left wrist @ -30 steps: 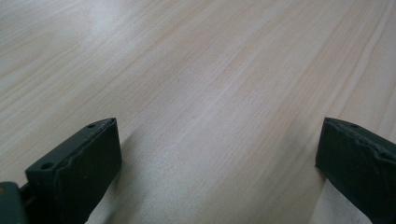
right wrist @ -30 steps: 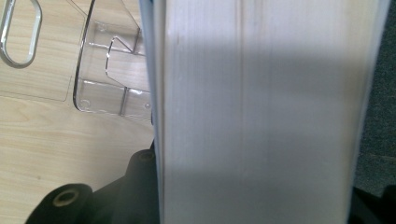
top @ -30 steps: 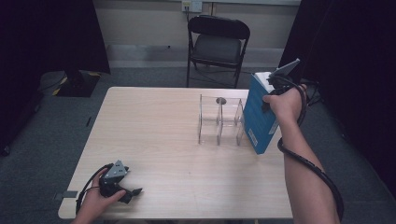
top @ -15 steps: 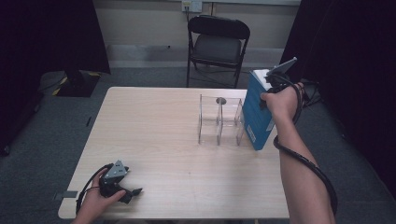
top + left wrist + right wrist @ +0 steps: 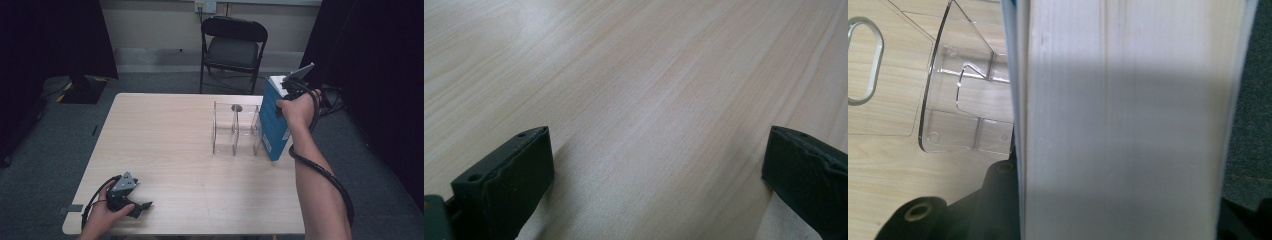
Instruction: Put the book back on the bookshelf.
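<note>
Blue book in right claw, beside clear rack

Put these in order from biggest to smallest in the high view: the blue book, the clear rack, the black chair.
1. black chair, though it stands farther off
2. clear rack
3. blue book, close to the rack in size, so that order is unsure

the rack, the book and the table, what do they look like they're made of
The rack looks like clear, glossy acrylic or similar plastic: the tabletop shows through its dividers, and the edges catch light. The book seems to be paper, with a matte cream page block between thin blue covers, gripped by the right gripper. The table has a pale wood-grain top, possibly laminate; its sheen is low.
</note>
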